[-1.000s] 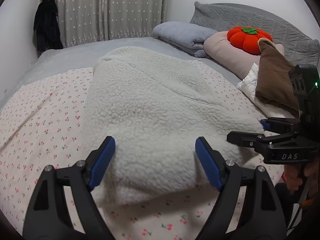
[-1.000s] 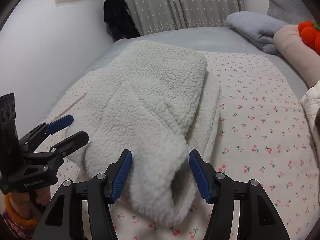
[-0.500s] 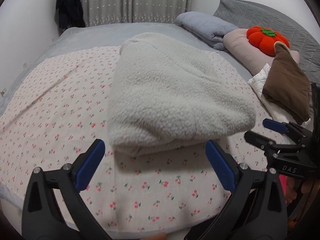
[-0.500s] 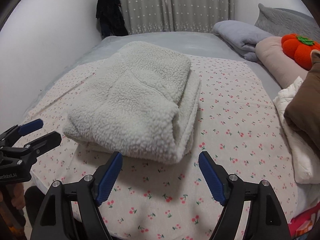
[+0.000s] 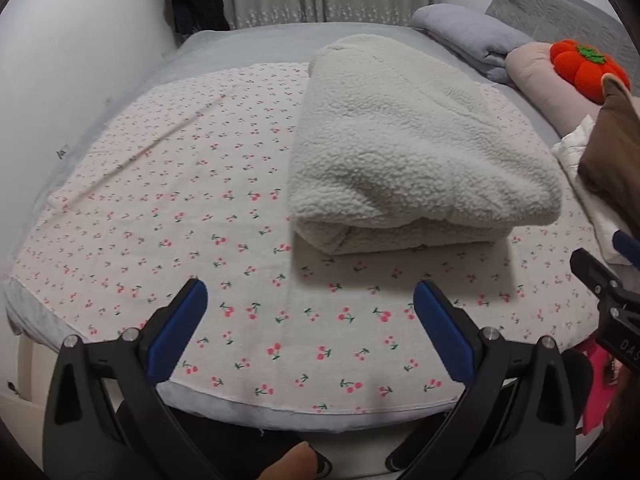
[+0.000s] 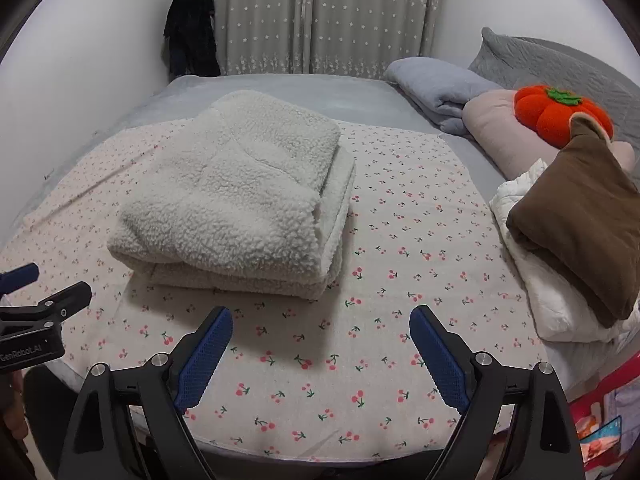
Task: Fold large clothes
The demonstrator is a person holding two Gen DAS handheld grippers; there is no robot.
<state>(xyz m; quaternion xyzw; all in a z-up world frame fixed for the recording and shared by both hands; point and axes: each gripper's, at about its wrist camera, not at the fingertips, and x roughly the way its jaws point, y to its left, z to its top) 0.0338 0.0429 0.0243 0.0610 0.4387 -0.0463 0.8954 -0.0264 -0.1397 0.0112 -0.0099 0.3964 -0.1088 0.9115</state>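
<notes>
In the left wrist view, upper right of centre: folded fleece garment point(image 5: 416, 152) on the cherry-print sheet point(image 5: 160, 184), long axis running bottom edge to top. Left gripper point(image 5: 310, 312) below it, jaws just spread wide, nothing between.

In the right wrist view, left of centre, same bundle. Right gripper point(image 6: 320, 340) under its lower right corner, just spread apart too, empty. Neither clearly closer, tbh.

One folded fleece garment point(image 6: 236, 200), two grippers, one pumpkin cushion point(image 6: 560, 114), one brown garment point(image 6: 580, 216)
</notes>
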